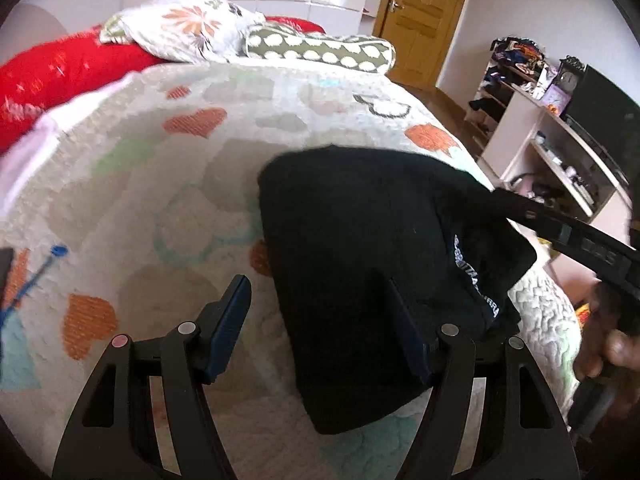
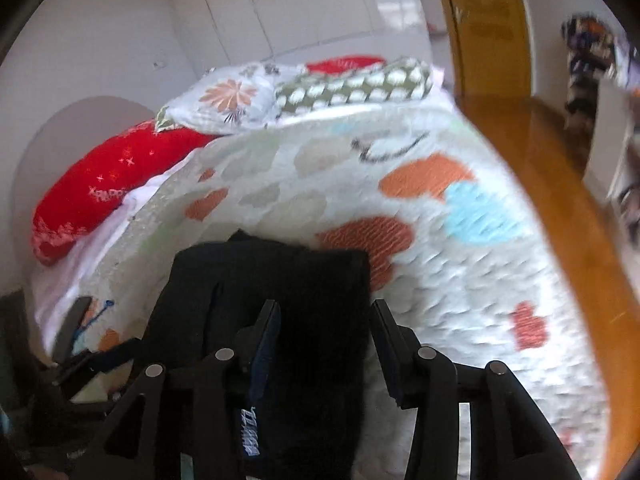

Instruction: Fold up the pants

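The black pants (image 1: 360, 264) lie folded in a compact bundle on the heart-patterned bedspread (image 1: 160, 184), with a white-lettered waistband at their right side. My left gripper (image 1: 320, 300) is open, low over the pants' left edge; its right finger rests over the fabric. In the right wrist view the pants (image 2: 288, 280) lie under my right gripper (image 2: 326, 324), which is open with the fabric between its spread fingers. The right gripper's body also reaches in from the right in the left wrist view.
Pillows (image 1: 192, 28) and a red bolster (image 1: 60, 76) lie at the bed's head. A shelf unit (image 1: 560, 152) with clutter and a dark screen stands right of the bed. A wooden door (image 1: 424, 12) and wooden floor (image 2: 540, 168) lie beyond.
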Motion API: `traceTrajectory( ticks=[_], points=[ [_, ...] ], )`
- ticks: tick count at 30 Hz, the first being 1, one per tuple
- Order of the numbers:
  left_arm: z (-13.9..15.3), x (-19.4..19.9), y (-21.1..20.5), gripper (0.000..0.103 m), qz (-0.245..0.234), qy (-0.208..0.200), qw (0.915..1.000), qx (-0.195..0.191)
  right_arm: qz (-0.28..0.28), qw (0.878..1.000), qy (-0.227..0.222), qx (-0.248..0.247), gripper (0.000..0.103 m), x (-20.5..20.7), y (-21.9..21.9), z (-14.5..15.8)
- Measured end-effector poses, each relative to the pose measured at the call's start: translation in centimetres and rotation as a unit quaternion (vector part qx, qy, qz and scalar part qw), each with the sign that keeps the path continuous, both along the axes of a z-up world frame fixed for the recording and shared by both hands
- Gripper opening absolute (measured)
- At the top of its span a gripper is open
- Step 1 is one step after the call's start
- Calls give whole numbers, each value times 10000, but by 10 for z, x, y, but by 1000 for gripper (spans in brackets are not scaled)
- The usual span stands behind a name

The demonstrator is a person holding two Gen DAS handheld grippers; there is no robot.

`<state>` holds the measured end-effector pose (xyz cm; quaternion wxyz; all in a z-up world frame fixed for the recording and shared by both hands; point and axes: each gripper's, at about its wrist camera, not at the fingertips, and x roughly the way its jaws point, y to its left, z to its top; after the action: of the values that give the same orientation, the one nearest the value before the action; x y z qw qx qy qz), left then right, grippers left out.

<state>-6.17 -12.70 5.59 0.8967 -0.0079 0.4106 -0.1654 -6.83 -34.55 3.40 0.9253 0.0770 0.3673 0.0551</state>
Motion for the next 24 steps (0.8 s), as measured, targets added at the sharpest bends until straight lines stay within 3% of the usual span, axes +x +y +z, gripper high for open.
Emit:
traceTrajectory(
  ticks=[6, 10, 13, 14, 24],
  points=[
    [4, -7, -2, 70, 70, -76, 9998, 171, 522, 9979, -362, 142, 40, -26, 19, 18],
    [3, -11, 0, 70, 149, -50, 9997, 168, 694, 9976, -30, -80, 38, -26, 32, -6],
    [7, -17, 1, 70, 188, -115, 9996, 198, 320, 9980, 471, -265, 37, -14, 23, -34],
    [9, -18, 2, 70, 212, -159, 9994, 244, 255, 9984, 447, -236, 36, -16, 19, -35],
    [15, -22, 7, 70, 372, -224, 9986, 315, 496, 9987, -124, -40, 36, -31, 29, 7]
  ],
)
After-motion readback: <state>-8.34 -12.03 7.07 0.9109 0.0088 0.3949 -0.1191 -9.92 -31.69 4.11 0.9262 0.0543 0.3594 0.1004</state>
